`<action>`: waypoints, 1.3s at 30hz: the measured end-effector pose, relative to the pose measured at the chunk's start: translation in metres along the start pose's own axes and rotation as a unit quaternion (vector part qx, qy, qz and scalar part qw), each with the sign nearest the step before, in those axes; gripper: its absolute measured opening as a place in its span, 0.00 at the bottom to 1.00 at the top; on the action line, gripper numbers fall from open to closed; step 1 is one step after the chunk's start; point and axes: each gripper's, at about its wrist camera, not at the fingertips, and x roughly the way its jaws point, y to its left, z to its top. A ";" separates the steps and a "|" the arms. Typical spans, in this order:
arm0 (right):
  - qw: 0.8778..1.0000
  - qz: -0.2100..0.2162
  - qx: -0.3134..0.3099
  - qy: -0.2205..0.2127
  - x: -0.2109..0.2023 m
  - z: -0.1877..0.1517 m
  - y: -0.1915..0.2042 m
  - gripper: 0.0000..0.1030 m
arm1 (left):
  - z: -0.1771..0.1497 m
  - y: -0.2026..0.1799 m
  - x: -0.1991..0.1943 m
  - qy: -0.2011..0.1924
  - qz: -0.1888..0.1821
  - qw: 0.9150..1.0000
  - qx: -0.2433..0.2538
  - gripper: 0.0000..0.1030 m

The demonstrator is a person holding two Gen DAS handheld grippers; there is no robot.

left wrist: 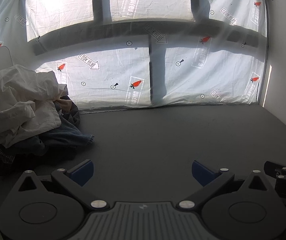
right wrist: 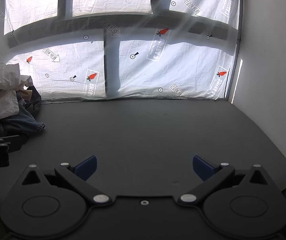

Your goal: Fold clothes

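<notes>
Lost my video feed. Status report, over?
Left gripper open, empty, over bare table. Right gripper open, empty too. Clothes pile unfolded, far left. Nothing in the way.

Looks like a home room rigged as a recording spot. Dark grey table [left wrist: 162, 136] set vs a big window [right wrist: 111, 16], covered w/ thin printed sheet [left wrist: 107, 76] (carrots, "LOOK HERE" arrows). Plain white wall [right wrist: 272, 70] at right; laundry heap [left wrist: 25, 108] at left edge.
</notes>
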 end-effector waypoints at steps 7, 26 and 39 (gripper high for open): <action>0.997 0.031 0.059 -0.044 0.031 0.015 -0.034 1.00 | 0.005 0.004 0.020 0.015 0.005 0.999 -0.041 1.00; 0.988 0.132 -0.068 -0.033 0.202 0.110 0.016 0.95 | 0.087 0.077 0.117 0.063 0.224 0.965 -0.119 1.00; 0.950 0.274 -0.146 -0.043 0.295 0.183 0.218 0.78 | 0.091 0.287 0.187 0.093 0.261 0.918 -0.283 1.00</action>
